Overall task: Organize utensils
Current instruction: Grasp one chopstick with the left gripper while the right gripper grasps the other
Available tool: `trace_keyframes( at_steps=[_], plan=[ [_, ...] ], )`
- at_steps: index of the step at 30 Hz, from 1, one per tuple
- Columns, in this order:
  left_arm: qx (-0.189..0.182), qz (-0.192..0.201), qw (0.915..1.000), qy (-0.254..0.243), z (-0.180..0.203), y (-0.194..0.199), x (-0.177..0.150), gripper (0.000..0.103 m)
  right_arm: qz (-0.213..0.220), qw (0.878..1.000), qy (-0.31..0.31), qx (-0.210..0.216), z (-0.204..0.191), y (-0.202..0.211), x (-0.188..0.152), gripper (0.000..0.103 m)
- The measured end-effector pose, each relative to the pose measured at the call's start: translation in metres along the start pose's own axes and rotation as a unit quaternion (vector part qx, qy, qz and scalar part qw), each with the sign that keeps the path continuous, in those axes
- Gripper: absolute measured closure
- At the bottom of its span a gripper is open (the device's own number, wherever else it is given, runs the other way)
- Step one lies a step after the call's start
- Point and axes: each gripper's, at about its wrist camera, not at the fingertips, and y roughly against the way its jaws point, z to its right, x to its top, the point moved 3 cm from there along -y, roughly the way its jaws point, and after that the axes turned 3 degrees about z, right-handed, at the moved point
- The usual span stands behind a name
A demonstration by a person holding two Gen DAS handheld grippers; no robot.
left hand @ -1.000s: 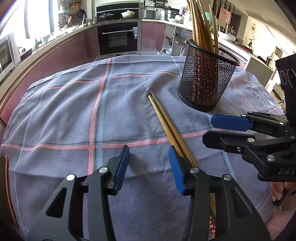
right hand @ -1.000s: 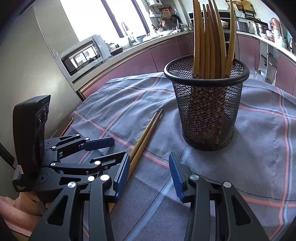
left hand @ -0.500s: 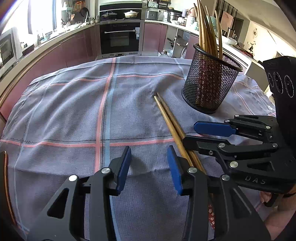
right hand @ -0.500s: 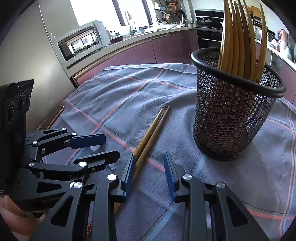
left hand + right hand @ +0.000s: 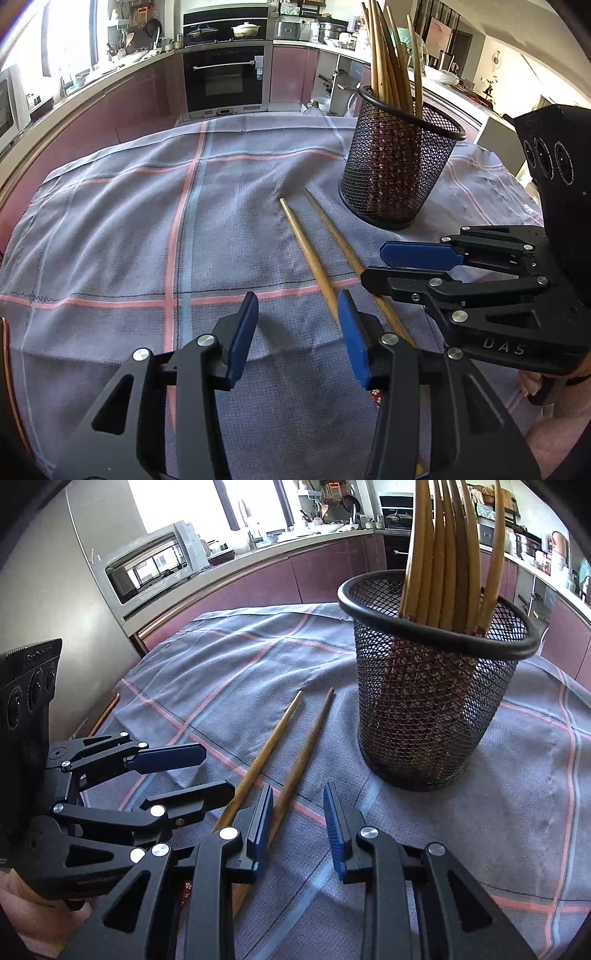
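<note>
Two wooden chopsticks (image 5: 314,251) lie side by side on the checked cloth, slightly spread at the far tips; they also show in the right wrist view (image 5: 280,738). A black mesh holder (image 5: 397,173) stands upright behind them with several chopsticks in it, also in the right wrist view (image 5: 432,701). My left gripper (image 5: 297,328) is open and empty, low over the cloth, just left of the near ends of the chopsticks. My right gripper (image 5: 298,819) is open and empty, its left pad beside the right chopstick. It shows in the left wrist view (image 5: 402,266).
The table is covered by a grey-blue cloth with pink lines (image 5: 147,229). Kitchen counters, an oven (image 5: 221,77) and a microwave (image 5: 147,565) stand beyond the table. My left gripper shows at the left of the right wrist view (image 5: 184,771).
Both grippers have moved closer together around the near ends of the two chopsticks. The chopsticks' far tips have spread apart slightly. The holder has not moved.
</note>
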Motion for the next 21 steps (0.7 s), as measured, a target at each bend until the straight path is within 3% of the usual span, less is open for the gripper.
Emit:
trace_keyframes(
  at_steps=[8,21],
  plan=[
    [0.003,-0.009,0.9999,-0.007,0.003,-0.009,0.004,0.059,-0.001,1.000,-0.005,-0.004,0.004,-0.001,0.003,0.077],
    [0.013,-0.020,0.9997,-0.005,-0.002,-0.018,0.015,0.070,0.001,1.000,0.002,-0.024,0.003,-0.015,0.016,0.080]
  ],
)
